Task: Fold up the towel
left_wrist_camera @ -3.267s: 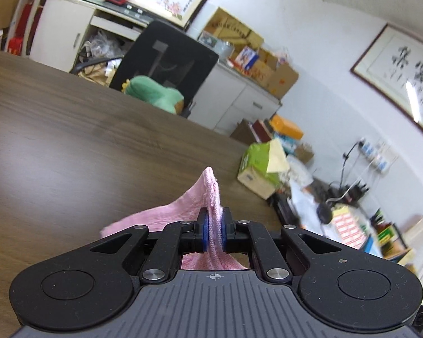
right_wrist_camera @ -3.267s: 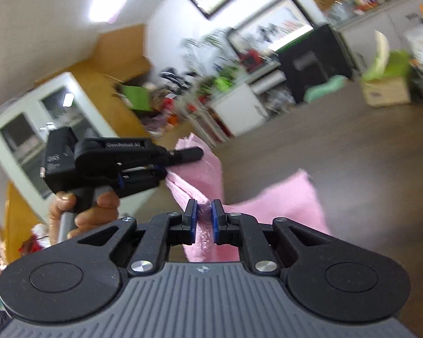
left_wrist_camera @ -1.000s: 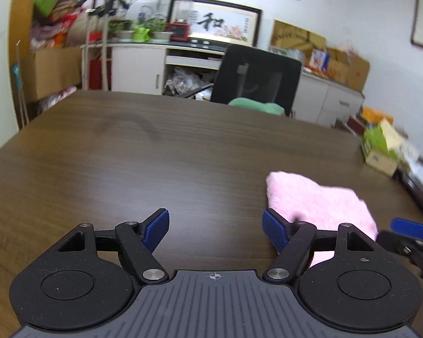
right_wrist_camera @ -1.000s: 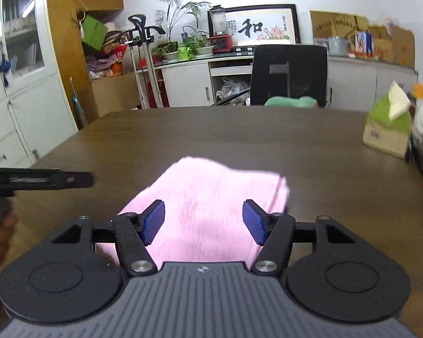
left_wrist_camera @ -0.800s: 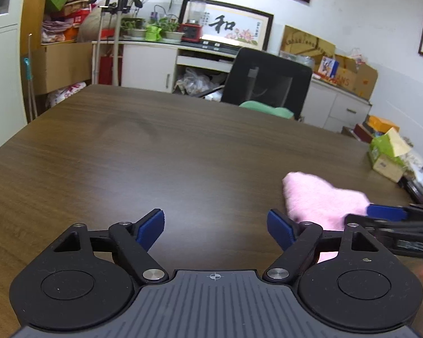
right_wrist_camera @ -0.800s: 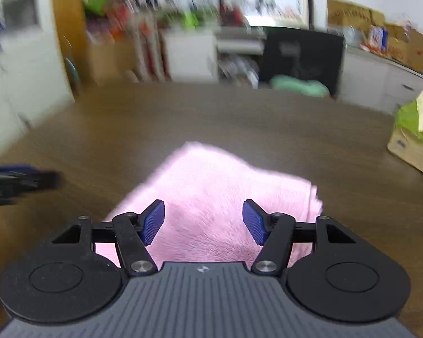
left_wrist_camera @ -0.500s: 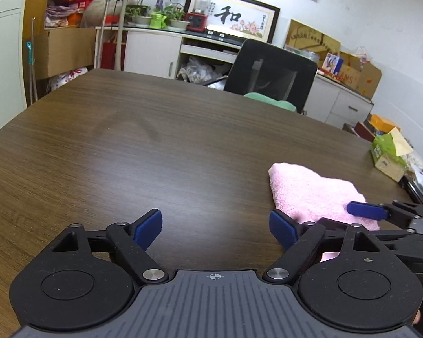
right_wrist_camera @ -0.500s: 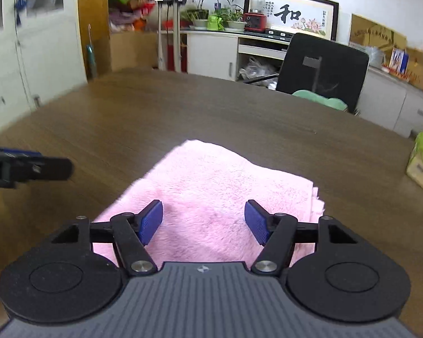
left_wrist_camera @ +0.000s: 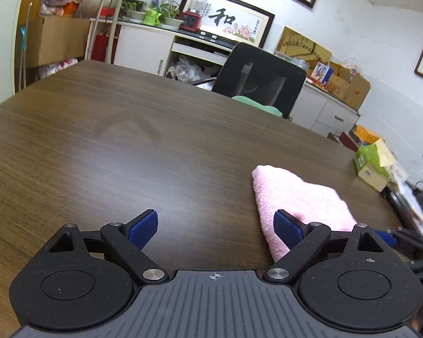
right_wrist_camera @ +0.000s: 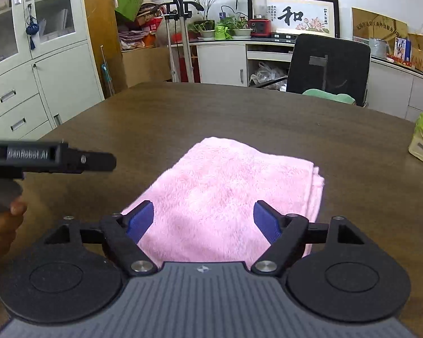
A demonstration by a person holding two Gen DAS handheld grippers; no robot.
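The pink towel [right_wrist_camera: 225, 194] lies folded flat on the dark wooden table [right_wrist_camera: 239, 112]. My right gripper [right_wrist_camera: 203, 221] is open and empty, just above the towel's near edge. My left gripper [left_wrist_camera: 215, 228] is open and empty over bare table, to the left of the towel [left_wrist_camera: 293, 197]; its right finger [left_wrist_camera: 286, 226] overlaps the towel's near left corner. The left gripper's body shows at the left of the right wrist view [right_wrist_camera: 56, 157]. The right gripper's blue tip shows at the right edge of the left wrist view [left_wrist_camera: 389, 238].
A green tissue box [left_wrist_camera: 373, 163] stands near the table's right edge. A black office chair [right_wrist_camera: 327, 67] with a green cushion sits at the far side. White cabinets [right_wrist_camera: 28, 90] and shelves with plants line the walls.
Both grippers, shut on the lifted towel 3.3 s ago, have let go and opened. The towel now lies folded on the table. In the last second both grippers shifted only slightly.
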